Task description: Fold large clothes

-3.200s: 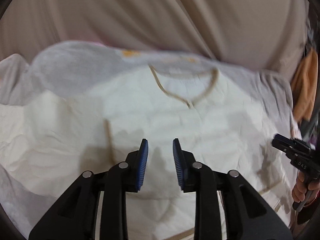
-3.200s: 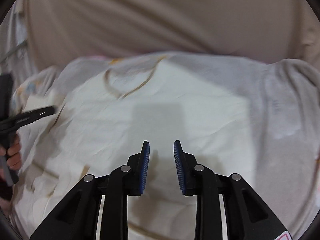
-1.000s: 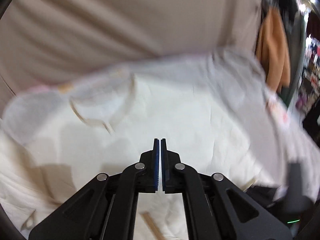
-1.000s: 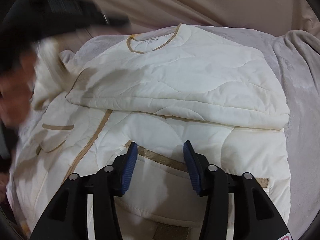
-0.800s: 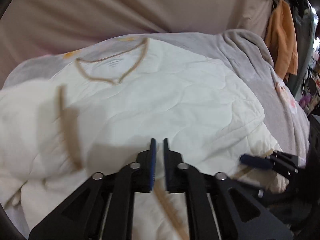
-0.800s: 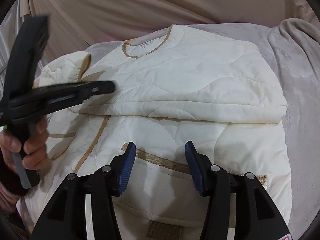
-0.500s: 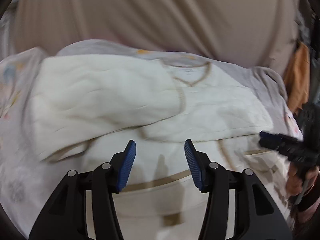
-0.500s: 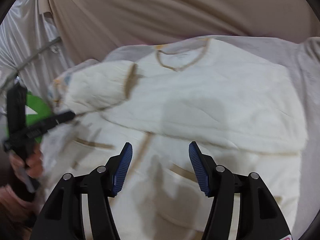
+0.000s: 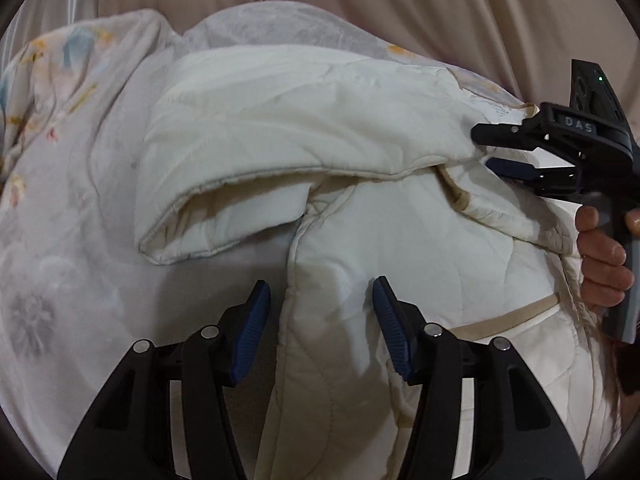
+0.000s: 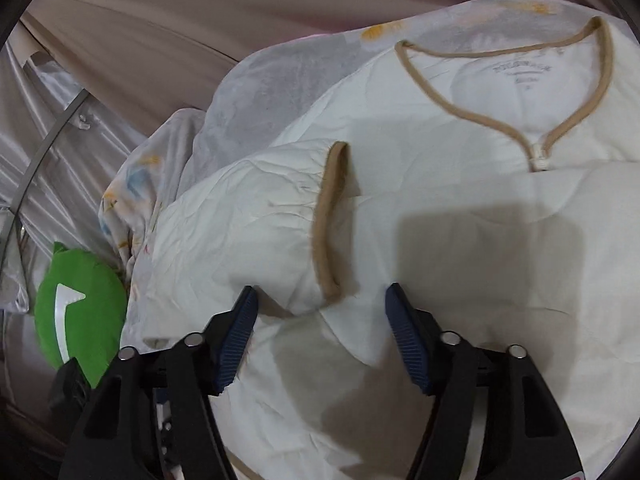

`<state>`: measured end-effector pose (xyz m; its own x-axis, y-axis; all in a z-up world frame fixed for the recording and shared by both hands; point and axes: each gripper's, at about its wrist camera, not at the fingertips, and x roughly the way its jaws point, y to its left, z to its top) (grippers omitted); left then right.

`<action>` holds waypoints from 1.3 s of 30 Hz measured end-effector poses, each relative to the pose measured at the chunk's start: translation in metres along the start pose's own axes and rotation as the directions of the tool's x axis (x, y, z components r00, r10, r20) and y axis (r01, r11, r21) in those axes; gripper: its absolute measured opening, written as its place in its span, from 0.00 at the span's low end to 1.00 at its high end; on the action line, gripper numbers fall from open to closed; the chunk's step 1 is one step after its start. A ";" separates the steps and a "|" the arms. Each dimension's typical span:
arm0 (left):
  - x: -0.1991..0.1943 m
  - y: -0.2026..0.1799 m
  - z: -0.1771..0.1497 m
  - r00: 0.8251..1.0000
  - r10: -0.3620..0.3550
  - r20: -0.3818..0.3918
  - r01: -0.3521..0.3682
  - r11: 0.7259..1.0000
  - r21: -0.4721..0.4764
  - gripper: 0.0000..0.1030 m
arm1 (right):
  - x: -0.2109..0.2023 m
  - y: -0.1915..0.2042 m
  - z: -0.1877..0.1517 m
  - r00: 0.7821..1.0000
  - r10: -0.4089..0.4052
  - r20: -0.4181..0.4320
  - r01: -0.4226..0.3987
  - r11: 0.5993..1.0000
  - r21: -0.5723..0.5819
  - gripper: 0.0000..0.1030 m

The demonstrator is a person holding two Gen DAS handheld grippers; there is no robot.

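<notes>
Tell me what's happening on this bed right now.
A person with a gripper in each hand is folding a cream quilted jacket on a floral sheet. One sleeve is already folded across the body. Both the left gripper and right gripper stand open over the fabric, gripping nothing.

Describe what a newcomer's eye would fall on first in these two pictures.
A cream quilted jacket with tan trim fills both views, its tan-edged neckline at the upper right of the right wrist view and one sleeve folded across its front. At that view's lower left sits a bright green cushion with a white arrow. A floral grey bedsheet lies under the jacket.
</notes>
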<state>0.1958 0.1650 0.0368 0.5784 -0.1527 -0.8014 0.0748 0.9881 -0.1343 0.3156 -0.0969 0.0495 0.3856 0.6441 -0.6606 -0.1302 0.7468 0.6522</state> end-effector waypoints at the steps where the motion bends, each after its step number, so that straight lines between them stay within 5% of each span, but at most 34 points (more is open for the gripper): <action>1: 0.001 0.003 0.000 1.000 -0.013 0.001 0.013 1.000 -0.013 0.51 | 0.004 0.006 0.000 1.000 0.008 -0.010 -0.008 1.000 -0.020 0.25; 3: 0.000 0.006 0.000 1.000 -0.018 0.004 0.018 1.000 -0.021 0.51 | -0.003 0.018 0.002 1.000 0.012 0.020 -0.011 0.999 -0.050 0.12; 8: -0.001 0.005 -0.003 1.000 -0.005 0.014 0.005 1.000 -0.010 0.51 | -0.105 0.046 0.014 0.964 0.059 0.258 -0.022 0.989 -0.144 0.09; 13: -0.003 0.001 -0.005 1.000 0.008 0.014 -0.008 1.000 -0.004 0.51 | -0.237 0.002 0.007 0.859 -0.093 0.504 0.152 0.985 -0.079 0.09; 16: -0.003 -0.002 -0.005 0.999 0.032 0.009 -0.032 0.999 0.015 0.51 | -0.281 -0.059 -0.014 0.809 -0.270 0.522 0.282 0.958 0.059 0.09; 20: -0.013 -0.021 0.003 0.999 0.045 0.020 -0.046 0.997 0.063 0.49 | -0.271 -0.140 -0.037 0.833 -0.391 0.392 0.337 0.919 0.203 0.09; 22: -0.019 -0.036 0.010 1.000 0.005 0.023 -0.007 0.996 0.092 0.50 | -0.256 -0.167 -0.049 0.853 -0.396 0.340 0.328 0.914 0.241 0.08; 25: -0.022 -0.067 0.024 0.998 0.039 0.052 -0.048 0.982 0.184 0.57 | -0.241 -0.185 -0.058 0.869 -0.377 0.320 0.299 0.916 0.268 0.08; 29: -0.001 -0.091 0.035 0.986 0.151 0.070 -0.165 0.948 0.273 0.63 | -0.238 -0.172 -0.050 0.880 -0.331 0.341 0.258 0.935 0.242 0.09; 33: -0.008 -0.117 0.037 0.979 0.144 0.147 -0.189 0.913 0.361 0.63 | -0.246 -0.129 -0.034 0.877 -0.277 0.394 0.248 0.961 0.123 0.09; 35: -0.007 -0.133 0.035 0.960 0.183 0.214 -0.259 0.869 0.421 0.70 | -0.246 -0.104 -0.024 0.881 -0.237 0.410 0.232 0.971 0.064 0.09; 37: 0.009 -0.139 0.037 0.952 0.229 0.201 -0.299 0.832 0.468 0.73 | -0.246 -0.083 -0.018 0.887 -0.187 0.423 0.197 0.980 0.021 0.08; 39: 0.025 -0.133 0.041 0.949 0.255 0.182 -0.312 0.828 0.466 0.71 | -0.255 -0.067 -0.017 0.882 -0.102 0.461 0.125 0.992 -0.019 0.08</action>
<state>0.2341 0.0307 0.0585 0.7165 0.1107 -0.6888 0.2596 0.8741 0.4105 0.2108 -0.3081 0.1684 0.7743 0.4153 -0.4775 -0.0985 0.8244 0.5573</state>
